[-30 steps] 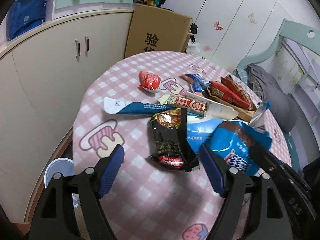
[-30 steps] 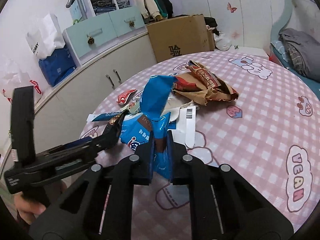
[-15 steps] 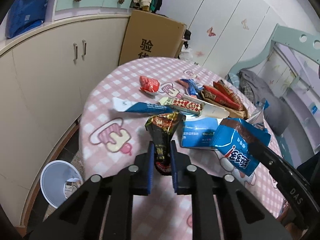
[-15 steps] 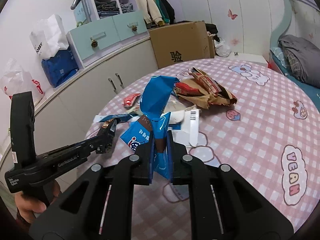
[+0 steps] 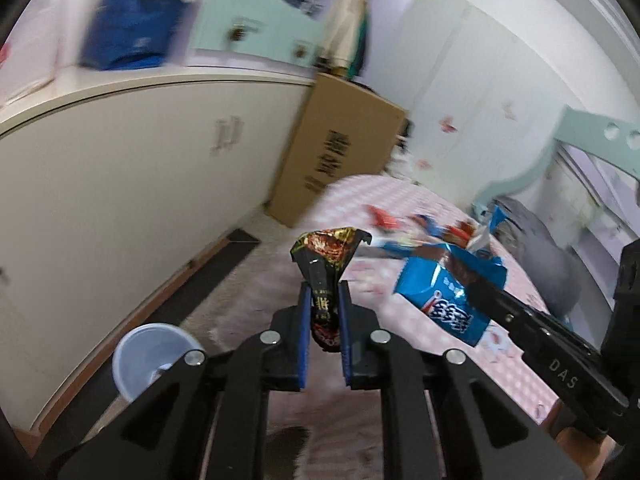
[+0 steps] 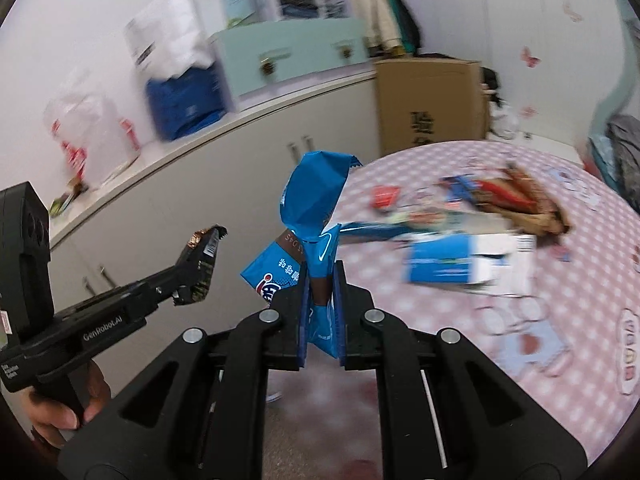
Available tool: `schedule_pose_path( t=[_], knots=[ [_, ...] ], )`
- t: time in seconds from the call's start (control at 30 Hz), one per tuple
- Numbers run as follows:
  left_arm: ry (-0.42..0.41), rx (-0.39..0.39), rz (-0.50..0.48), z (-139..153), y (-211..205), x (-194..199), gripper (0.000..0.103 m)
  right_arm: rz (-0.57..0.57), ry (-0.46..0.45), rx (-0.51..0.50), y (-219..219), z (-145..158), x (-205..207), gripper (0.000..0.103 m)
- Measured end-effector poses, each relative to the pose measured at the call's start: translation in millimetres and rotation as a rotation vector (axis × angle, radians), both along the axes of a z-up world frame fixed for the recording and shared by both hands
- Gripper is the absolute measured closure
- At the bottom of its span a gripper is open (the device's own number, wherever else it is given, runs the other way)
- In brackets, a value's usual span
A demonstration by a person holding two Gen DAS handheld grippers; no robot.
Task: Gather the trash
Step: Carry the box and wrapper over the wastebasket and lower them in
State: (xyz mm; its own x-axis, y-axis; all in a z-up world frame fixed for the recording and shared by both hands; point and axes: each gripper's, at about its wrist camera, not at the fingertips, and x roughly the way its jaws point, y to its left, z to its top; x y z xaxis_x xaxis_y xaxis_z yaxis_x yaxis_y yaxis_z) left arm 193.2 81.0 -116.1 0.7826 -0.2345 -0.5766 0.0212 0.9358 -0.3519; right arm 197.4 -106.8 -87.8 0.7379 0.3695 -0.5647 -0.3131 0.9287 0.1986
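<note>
My left gripper [image 5: 324, 292] is shut on a black snack wrapper [image 5: 326, 256] and holds it up off the table, past the table's left edge. It also shows in the right wrist view [image 6: 200, 264]. My right gripper [image 6: 320, 276] is shut on a blue snack wrapper [image 6: 312, 208], lifted above the table; the same wrapper shows in the left wrist view [image 5: 444, 288]. More wrappers [image 6: 500, 196] and a blue and white box [image 6: 464, 264] lie on the pink checked round table [image 6: 540, 360].
A pale blue waste bin [image 5: 150, 354] stands on the floor below left, by the cream cabinets [image 5: 120, 200]. A cardboard box [image 5: 336, 152] leans against the cabinets behind the table. A bed with grey bedding [image 5: 552, 256] is at the right.
My left gripper closed on the black wrapper, lifted it and swung left off the table toward the floor side. My right gripper kept its hold on the blue wrapper and moved left too.
</note>
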Motion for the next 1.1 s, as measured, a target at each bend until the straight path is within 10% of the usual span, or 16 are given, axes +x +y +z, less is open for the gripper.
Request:
schedule_pose_path(
  t=[0.53, 1.1],
  knots=[
    [0.306, -0.030, 0.263, -135.3, 145.6, -11.5, 0.091, 0.318, 0.218, -0.173, 196.5, -128.6, 15.0, 0.092],
    [0.599, 0.048, 0.331, -291.9, 186.1, 30.9, 0.091, 0.281, 0.454, -0.230, 253.0, -302.4, 91.2, 0.089]
  ],
)
